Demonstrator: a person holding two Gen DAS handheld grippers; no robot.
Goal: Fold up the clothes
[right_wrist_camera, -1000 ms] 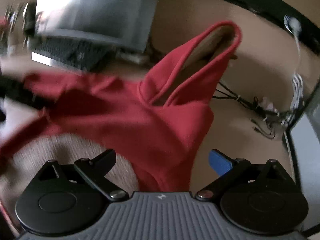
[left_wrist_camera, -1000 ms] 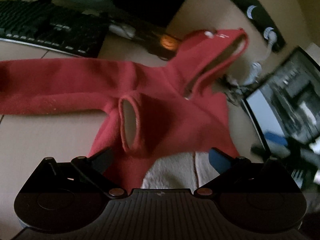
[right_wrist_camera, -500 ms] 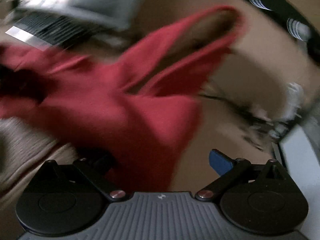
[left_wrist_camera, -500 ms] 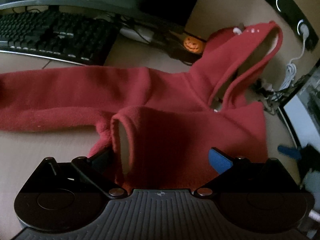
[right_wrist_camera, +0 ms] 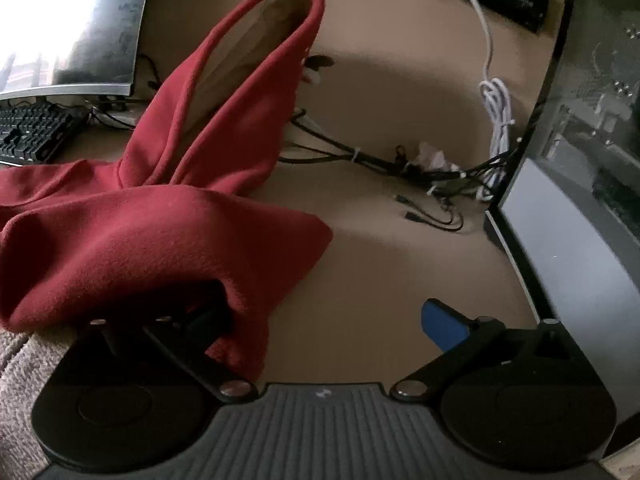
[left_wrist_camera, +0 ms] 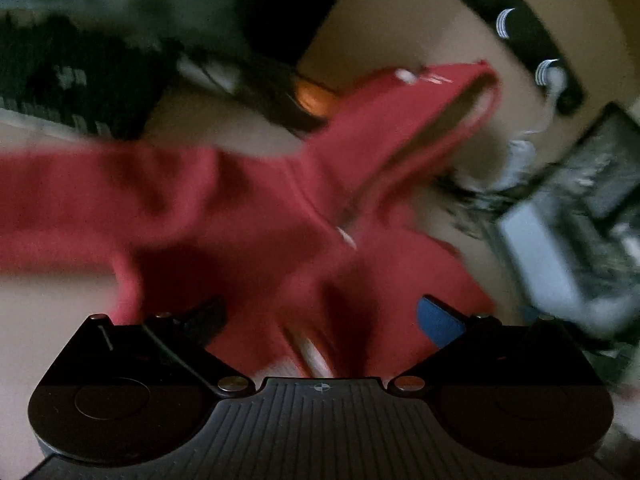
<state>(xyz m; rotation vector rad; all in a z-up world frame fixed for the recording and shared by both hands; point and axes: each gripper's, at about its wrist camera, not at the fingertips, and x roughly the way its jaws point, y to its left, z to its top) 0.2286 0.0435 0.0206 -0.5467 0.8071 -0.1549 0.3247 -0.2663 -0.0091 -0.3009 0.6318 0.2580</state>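
While the red fleece hooded top [right_wrist_camera: 160, 236] lies on the tan desk [right_wrist_camera: 380, 272] with one side doubled over its body, both the left gripper [left_wrist_camera: 320, 316] and right gripper [right_wrist_camera: 324, 316] are held spread wide, nothing pinched, so a sleeve fold is judged in hand and a fresh grasp is called for.

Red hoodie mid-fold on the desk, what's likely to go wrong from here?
1. The red fleece hoodie is draped over one finger of the open right gripper; pulling away may drag the fold loose.
2. The hood lies next to the black cable bundle and could snag it.
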